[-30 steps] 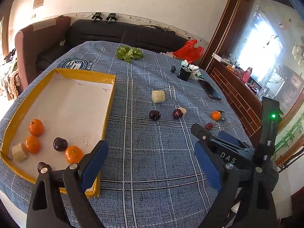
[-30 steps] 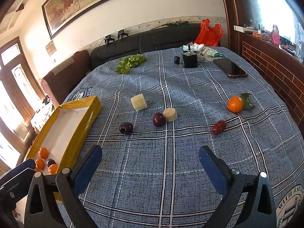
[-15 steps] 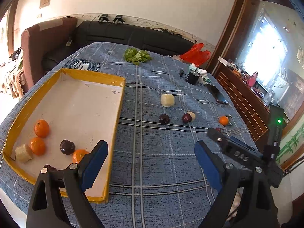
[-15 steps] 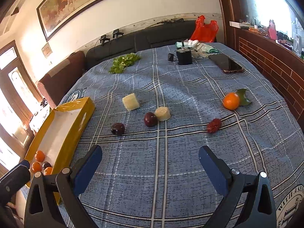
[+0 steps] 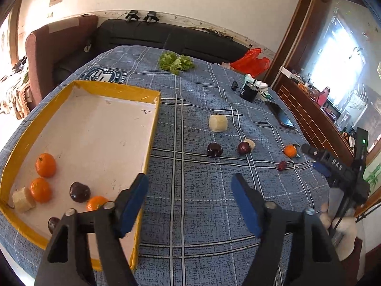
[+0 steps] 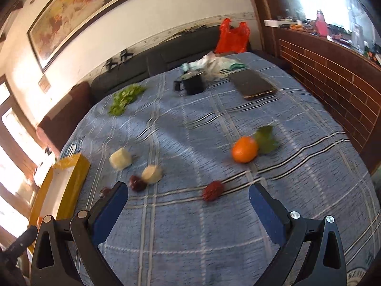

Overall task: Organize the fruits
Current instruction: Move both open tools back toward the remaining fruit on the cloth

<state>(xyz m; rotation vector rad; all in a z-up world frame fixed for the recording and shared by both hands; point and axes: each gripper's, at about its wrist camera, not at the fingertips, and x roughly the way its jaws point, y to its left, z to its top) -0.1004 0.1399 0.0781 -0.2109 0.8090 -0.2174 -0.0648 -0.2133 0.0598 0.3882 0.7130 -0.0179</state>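
Observation:
A yellow-rimmed tray [image 5: 152, 121] on the blue checked tablecloth holds three oranges [image 5: 45, 165], a dark plum [image 5: 79, 191] and a pale chunk [image 5: 22, 199]. Loose on the cloth lie a pale block [image 5: 218, 123], two dark plums [image 5: 214, 149], an orange [image 6: 245, 149] beside a green leaf and a small red fruit [image 6: 213, 190]. My left gripper [image 5: 190, 202] is open and empty over the tray's near right corner. My right gripper [image 6: 188, 211] is open and empty, just short of the red fruit; it also shows in the left wrist view [image 5: 320, 166].
Green lettuce [image 5: 176, 63], a black cup [image 6: 194, 84], a dark phone [image 6: 252, 84] and a red plastic bag [image 6: 232, 35] lie at the table's far side. A black sofa runs behind the table. A brick-fronted counter [image 6: 333, 76] stands to the right.
My right gripper has moved forward and right towards the red fruit and the orange. My left gripper has shifted slightly, and its jaws look somewhat narrower but still open.

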